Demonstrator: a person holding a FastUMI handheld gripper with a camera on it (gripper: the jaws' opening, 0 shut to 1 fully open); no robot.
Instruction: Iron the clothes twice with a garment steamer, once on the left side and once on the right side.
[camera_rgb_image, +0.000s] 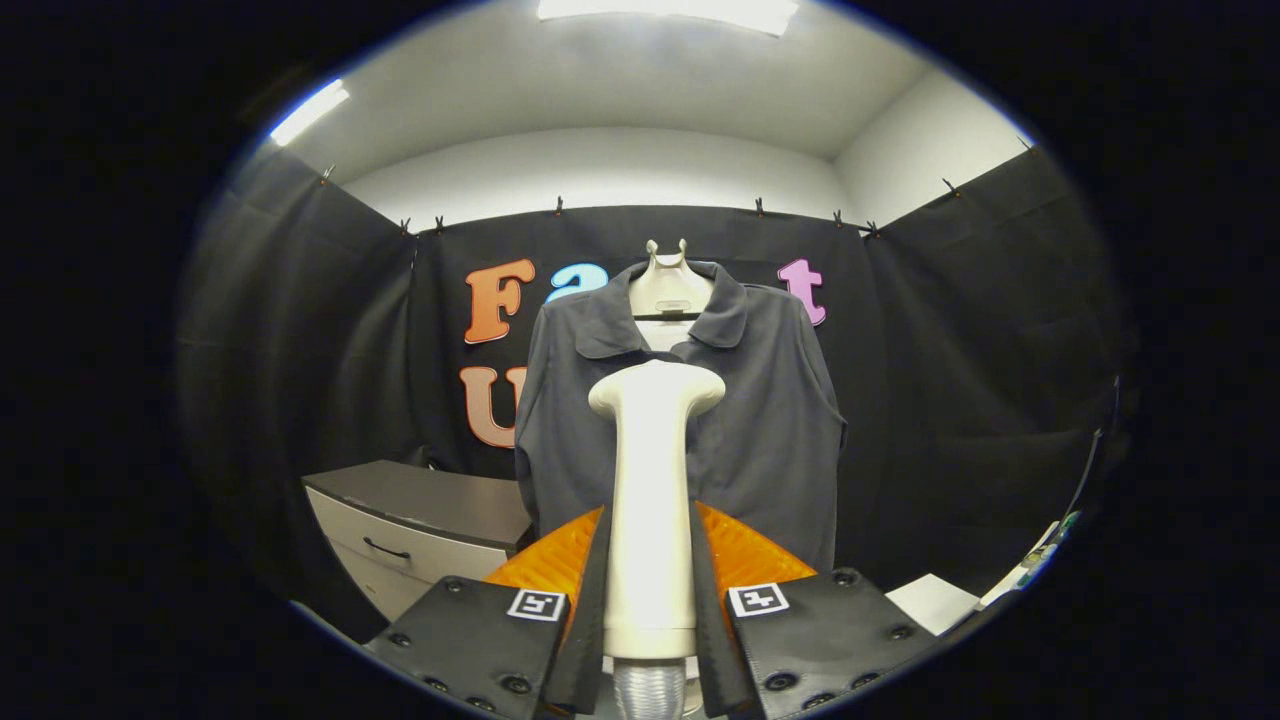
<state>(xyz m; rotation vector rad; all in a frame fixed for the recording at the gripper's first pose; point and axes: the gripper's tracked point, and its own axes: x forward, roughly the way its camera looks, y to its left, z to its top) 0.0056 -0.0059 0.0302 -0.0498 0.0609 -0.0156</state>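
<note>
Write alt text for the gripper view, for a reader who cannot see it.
The gripper jaws are shut on the handle of a cream garment steamer, held upright with its head pointing at a dark collared shirt hanging on a pale hanger just beyond. A grey drawer cabinet stands beside the shirt, against the black cloth wall.

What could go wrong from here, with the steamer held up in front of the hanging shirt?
1. The tool is shut on the cream plastic garment steamer low on its smooth handle; it could twist or slip as it travels.
2. The ribbed hose under the handle might drag and pull the head off line.
3. The dark grey collared shirt hangs loosely on a pale hanger, so pressing could make it swing instead of smoothing it.
</note>
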